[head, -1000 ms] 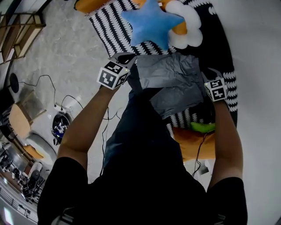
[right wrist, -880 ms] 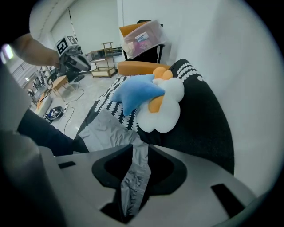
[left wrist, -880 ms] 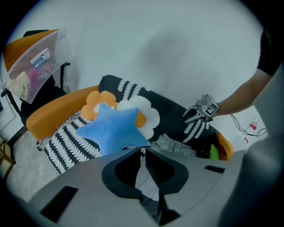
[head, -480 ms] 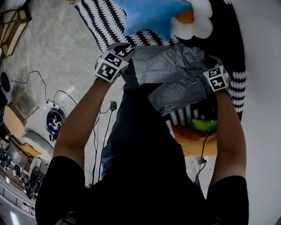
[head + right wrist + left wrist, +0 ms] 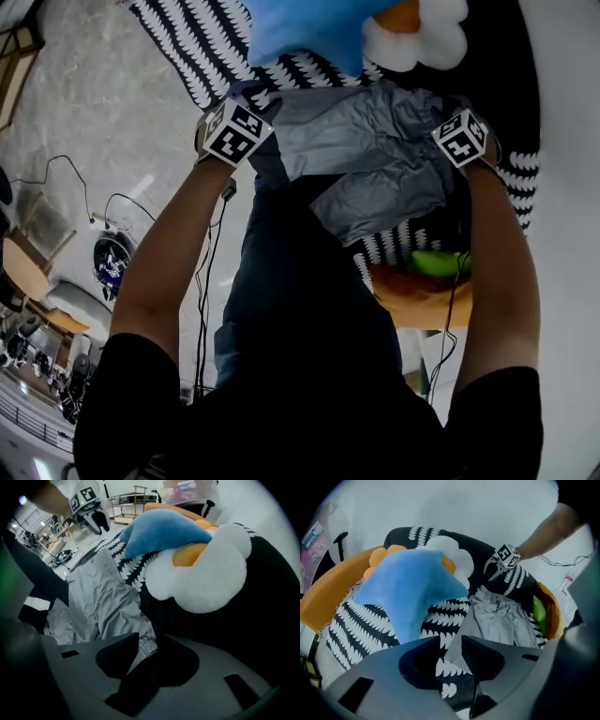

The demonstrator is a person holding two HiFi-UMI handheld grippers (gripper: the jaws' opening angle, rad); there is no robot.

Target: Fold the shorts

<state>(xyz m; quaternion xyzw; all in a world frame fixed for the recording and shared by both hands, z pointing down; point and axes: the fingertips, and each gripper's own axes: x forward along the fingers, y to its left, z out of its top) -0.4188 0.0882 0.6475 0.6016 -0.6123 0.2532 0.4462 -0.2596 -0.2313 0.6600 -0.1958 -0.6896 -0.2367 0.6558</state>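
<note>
Grey shorts lie crumpled on a black-and-white patterned blanket, just below a blue star pillow and a white flower pillow. My left gripper is at their left corner. Its jaws have just been opening, and in the left gripper view the corner lies loose between them, with blanket showing in the gap. My right gripper is at the right end. Its jaws have eased slightly wider, but the waistband still fills the gap and touches both.
An orange basket with a green thing in it sits near the right forearm. Cables trail over the stone floor at the left. The person's dark trousers stand just before the blanket's edge.
Both grippers have sunk toward the blanket, carrying the shorts down with them. The shorts now lie spread closer under the blue pillow.
</note>
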